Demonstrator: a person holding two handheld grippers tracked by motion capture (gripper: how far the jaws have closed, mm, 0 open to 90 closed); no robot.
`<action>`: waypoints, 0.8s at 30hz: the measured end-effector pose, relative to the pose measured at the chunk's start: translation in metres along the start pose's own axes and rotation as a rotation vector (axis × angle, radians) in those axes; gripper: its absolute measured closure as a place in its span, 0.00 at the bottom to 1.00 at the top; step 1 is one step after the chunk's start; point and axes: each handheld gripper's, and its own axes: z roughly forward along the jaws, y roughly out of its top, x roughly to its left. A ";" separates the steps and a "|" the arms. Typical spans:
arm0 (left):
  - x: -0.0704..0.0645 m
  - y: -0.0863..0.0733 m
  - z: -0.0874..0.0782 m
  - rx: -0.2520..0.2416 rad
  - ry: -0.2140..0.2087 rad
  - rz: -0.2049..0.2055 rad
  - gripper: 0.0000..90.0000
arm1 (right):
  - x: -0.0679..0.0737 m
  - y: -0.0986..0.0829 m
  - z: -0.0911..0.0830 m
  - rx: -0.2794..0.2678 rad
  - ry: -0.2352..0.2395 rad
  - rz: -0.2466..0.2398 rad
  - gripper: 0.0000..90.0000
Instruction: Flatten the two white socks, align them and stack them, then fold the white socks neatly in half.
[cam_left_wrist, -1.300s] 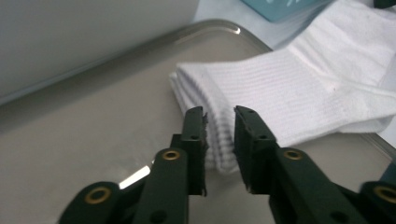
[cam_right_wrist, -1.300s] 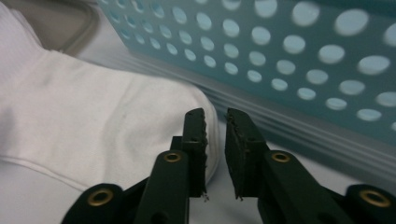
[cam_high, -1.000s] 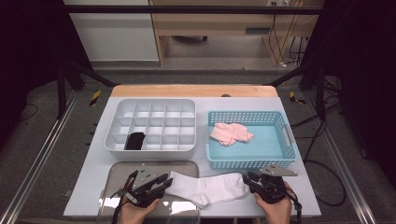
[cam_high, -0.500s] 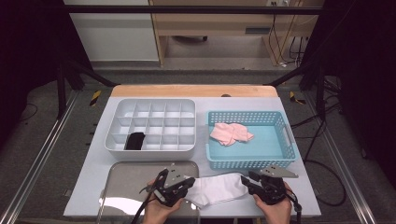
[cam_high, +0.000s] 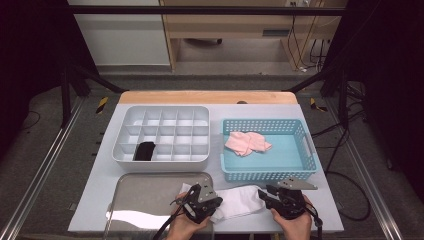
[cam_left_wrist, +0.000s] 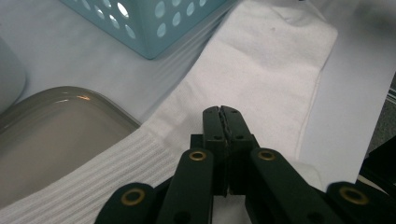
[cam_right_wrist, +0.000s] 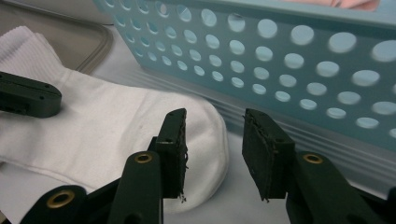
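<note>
Sock (cam_high: 235, 200) lies flat on the bench (cam_high: 330, 210) at the lower middle of the high view, its ribbed cuff lapping onto the tray (cam_high: 145, 192), its toe just below the blue basket (cam_high: 267, 175). My left hand-held gripper (cam_high: 216, 204) sits over the sock's middle with its jaws pressed together; whether any cloth is caught between them I cannot tell. My right hand-held gripper (cam_right_wrist: 212, 149) stands spread, one jaw over the toe, the other over bare bench.

I judge the step to be a fold or roll: I would pin the middle, close the right jaws squarely on the toe edge, and lift low so the basket wall is not bumped.

A dark bundle (cam_high: 145, 151) in the divided box (cam_high: 160, 162) and pink cloth (cam_high: 246, 142) in the basket are too small to identify. The cuff end is hidden by my left hand (cam_high: 182, 225).
</note>
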 end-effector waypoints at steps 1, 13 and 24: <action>0.000 0.000 0.001 0.003 0.000 0.001 0.98 | 0.000 0.000 0.000 -0.001 0.002 0.002 0.67; -0.001 0.000 0.006 0.020 -0.002 0.018 0.98 | -0.004 -0.006 0.011 0.079 0.000 0.025 0.67; 0.000 0.000 0.006 0.020 -0.010 0.004 0.98 | -0.003 -0.006 0.016 0.122 0.024 0.031 0.88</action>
